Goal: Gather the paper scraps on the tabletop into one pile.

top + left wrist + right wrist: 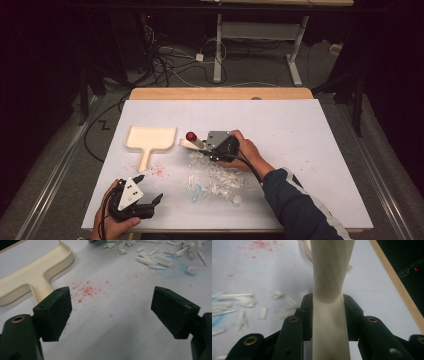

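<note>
The right gripper (204,145) clamps a cream brush handle (329,290) between its 2 jaws just above the white scraps (217,179), while the left gripper (148,187) rests wide open, the cream dustpan (149,138) just ahead.

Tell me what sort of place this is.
Probably a lab or recording workspace, not a home: a table under white sheeting, loose cables trailing over the floor behind it, a bare-framed metal desk beyond, and dark surroundings.
</note>
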A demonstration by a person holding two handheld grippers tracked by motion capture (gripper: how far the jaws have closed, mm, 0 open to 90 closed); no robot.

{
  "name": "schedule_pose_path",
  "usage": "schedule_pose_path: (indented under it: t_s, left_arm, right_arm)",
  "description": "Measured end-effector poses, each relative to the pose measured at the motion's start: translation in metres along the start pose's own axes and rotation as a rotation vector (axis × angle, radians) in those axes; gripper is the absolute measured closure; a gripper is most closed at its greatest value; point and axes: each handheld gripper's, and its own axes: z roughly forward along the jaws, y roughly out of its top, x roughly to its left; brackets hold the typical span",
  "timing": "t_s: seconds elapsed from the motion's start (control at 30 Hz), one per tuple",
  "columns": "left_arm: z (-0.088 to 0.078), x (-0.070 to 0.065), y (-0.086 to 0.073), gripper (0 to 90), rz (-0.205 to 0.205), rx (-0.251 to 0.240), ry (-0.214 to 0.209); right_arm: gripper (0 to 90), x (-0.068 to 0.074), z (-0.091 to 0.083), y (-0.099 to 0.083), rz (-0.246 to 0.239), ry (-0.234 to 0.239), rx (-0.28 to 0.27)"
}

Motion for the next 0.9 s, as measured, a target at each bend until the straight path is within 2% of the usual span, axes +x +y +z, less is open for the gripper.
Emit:
schedule_pose_path:
  t_s: [0.1,0.13,0.17,0.2,0.23,0.27,0.3,0.33,0.4,0.47,0.53,0.63,0.67,0.73,0.77,0.9]
  left_arm:
    - [0.0,-0.001,0.0,16.2,-0.001,0.0,0.0]
    - [0.0,-0.001,0.0,16.2,0.0,0.0,-0.001]
    - [0.0,-0.002,0.0,16.2,-0.003,-0.004,-0.002]
    - [0.0,-0.002,0.0,16.2,-0.002,-0.007,-0.004]
    - [0.0,-0.002,0.0,16.2,-0.002,-0.007,-0.004]
    - [0.0,-0.002,0.0,16.2,-0.003,-0.007,-0.004]
    - [0.0,-0.002,0.001,16.2,0.0,-0.004,-0.004]
    - [0.0,-0.002,0.001,16.2,0.0,-0.004,-0.004]
    - [0.001,-0.003,0.001,16.2,0.006,0.004,-0.004]
    - [0.002,-0.003,0.0,16.2,0.018,0.018,0.004]
    - [0.002,-0.002,0.0,16.2,0.016,0.022,0.002]
    - [0.002,-0.001,0.001,16.2,0.01,0.02,0.003]
    - [0.002,-0.001,0.0,16.2,0.01,0.019,0.004]
    - [0.002,0.0,0.0,16.2,0.011,0.021,0.007]
    - [0.002,0.0,0.0,16.2,0.009,0.02,0.007]
    - [-0.001,0.002,-0.001,16.2,0.003,0.013,0.016]
  right_arm:
    - [67.0,0.009,-0.007,-0.003,-0.019,0.035,-0.024]
    - [66.9,0.012,-0.015,-0.007,-0.039,0.086,-0.052]
    - [66.9,0.012,-0.015,-0.007,-0.039,0.086,-0.052]
    - [66.8,0.017,-0.023,-0.012,-0.07,0.117,-0.062]
    - [66.8,0.019,-0.029,-0.015,-0.069,0.134,-0.067]
    - [66.8,0.019,-0.029,-0.015,-0.069,0.134,-0.067]
    - [66.9,0.022,-0.038,-0.02,-0.066,0.154,-0.081]
    - [66.9,0.022,-0.038,-0.02,-0.066,0.154,-0.081]
    - [67.3,0.024,-0.051,-0.023,-0.077,0.146,-0.086]
    - [67.3,0.024,-0.054,-0.023,-0.064,0.132,-0.082]
    - [67.3,0.022,-0.061,-0.024,-0.049,0.089,-0.085]
    - [67.3,0.015,-0.077,-0.026,0.03,0.063,-0.145]
    - [67.3,0.015,-0.077,-0.026,0.03,0.063,-0.145]
    - [67.3,0.017,-0.088,-0.022,0.074,0.037,-0.144]
    - [67.3,0.02,-0.101,-0.017,0.106,0.028,-0.143]
    - [67.3,0.033,-0.125,-0.011,0.159,0.065,-0.156]
